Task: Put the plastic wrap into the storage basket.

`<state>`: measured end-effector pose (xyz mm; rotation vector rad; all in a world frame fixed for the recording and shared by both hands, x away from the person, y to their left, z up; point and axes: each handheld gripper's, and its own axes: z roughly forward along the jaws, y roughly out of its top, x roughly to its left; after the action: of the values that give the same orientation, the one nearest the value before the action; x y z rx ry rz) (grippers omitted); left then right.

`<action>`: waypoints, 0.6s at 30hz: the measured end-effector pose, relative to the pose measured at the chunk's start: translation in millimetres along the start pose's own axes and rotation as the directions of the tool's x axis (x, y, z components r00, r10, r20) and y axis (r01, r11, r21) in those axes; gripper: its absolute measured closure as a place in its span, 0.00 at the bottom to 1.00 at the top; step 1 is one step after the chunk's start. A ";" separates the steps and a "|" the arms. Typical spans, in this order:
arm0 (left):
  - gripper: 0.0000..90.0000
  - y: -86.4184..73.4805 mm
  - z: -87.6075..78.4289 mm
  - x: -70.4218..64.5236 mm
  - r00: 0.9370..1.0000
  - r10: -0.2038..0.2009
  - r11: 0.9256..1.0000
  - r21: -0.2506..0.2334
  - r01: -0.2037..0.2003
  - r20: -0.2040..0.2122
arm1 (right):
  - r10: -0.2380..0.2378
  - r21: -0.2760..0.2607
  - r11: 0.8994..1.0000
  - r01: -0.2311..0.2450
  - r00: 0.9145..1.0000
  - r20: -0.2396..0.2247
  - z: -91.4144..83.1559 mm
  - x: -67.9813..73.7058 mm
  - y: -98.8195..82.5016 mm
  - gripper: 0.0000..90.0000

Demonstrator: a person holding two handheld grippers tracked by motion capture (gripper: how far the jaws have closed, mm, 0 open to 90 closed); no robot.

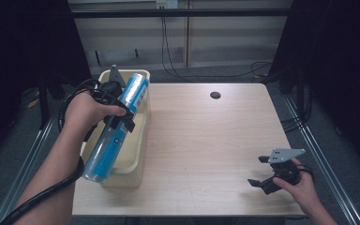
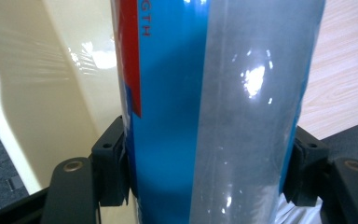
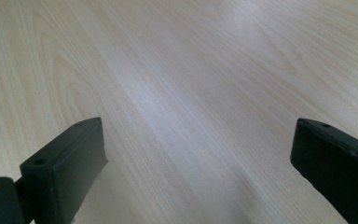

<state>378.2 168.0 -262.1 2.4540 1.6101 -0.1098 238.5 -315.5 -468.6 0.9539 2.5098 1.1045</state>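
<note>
Left gripper [image 1: 121, 111] is clamping blue-and-clear tube [image 1: 117, 126] across its middle, holding it tilted over cream bin [image 1: 133, 161] at the table's [image 1: 206, 150] left edge. Right gripper [image 1: 262, 171] is resting spread and empty, well apart.

The tabletop [image 1: 201, 140] was pale wood with a fine straight grain and a small round dark hole [image 1: 215, 95] near its far edge; grey floor [image 1: 9, 140] lay on both sides of it, crossed by metal rails [image 1: 318, 145]; beyond stood a light panelled wall [image 1: 225, 42], with black cables [image 1: 168, 51] hanging down it and trailing over the floor; dark curtains [image 1: 337, 56] closed in the left and right; soft light left a dull sheen on the wood.
</note>
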 end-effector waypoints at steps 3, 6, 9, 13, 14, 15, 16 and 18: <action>0.36 -1.4 1.6 3.6 1.000 -0.012 1.000 0.000 0.012 -0.001 | 0.002 0.000 1.000 -0.002 1.000 0.001 0.1 -0.2 0.0 0.03; 0.36 -2.2 2.6 7.7 1.000 -0.018 1.000 -0.002 0.018 -0.002 | -0.002 0.000 1.000 0.002 1.000 0.002 0.4 0.0 -0.1 0.03; 0.36 -2.7 4.5 10.6 1.000 -0.030 1.000 -0.005 0.030 0.001 | 0.000 0.003 1.000 0.000 1.000 0.002 0.2 0.0 0.0 0.03; 0.36 -2.8 9.0 15.3 0.999 -0.044 0.999 -0.002 0.044 -0.002 | 0.000 0.004 1.000 0.000 1.000 0.003 0.2 0.1 0.1 0.03; 0.36 -2.8 11.9 17.6 0.999 -0.050 0.999 -0.002 0.050 0.000 | -0.002 0.005 1.000 0.002 1.000 0.002 0.3 0.2 0.2 0.03; 0.36 -2.8 13.8 19.4 0.999 -0.044 0.999 -0.005 0.044 -0.006 | -0.001 0.005 1.000 0.001 1.000 0.003 0.2 0.2 0.2 0.03; 0.36 -2.8 13.8 19.4 0.999 -0.044 0.999 -0.005 0.044 -0.006 | -0.001 0.005 1.000 0.001 1.000 0.003 0.2 0.2 0.2 0.03; 0.36 -2.6 18.1 21.6 0.999 -0.053 0.999 -0.002 0.053 -0.005 | -0.004 0.005 1.000 0.004 1.000 0.002 0.5 0.1 0.2 0.03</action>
<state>385.4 184.6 -283.9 2.4122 1.6773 -0.1108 238.7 -315.0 -468.8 0.9505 2.5133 1.0960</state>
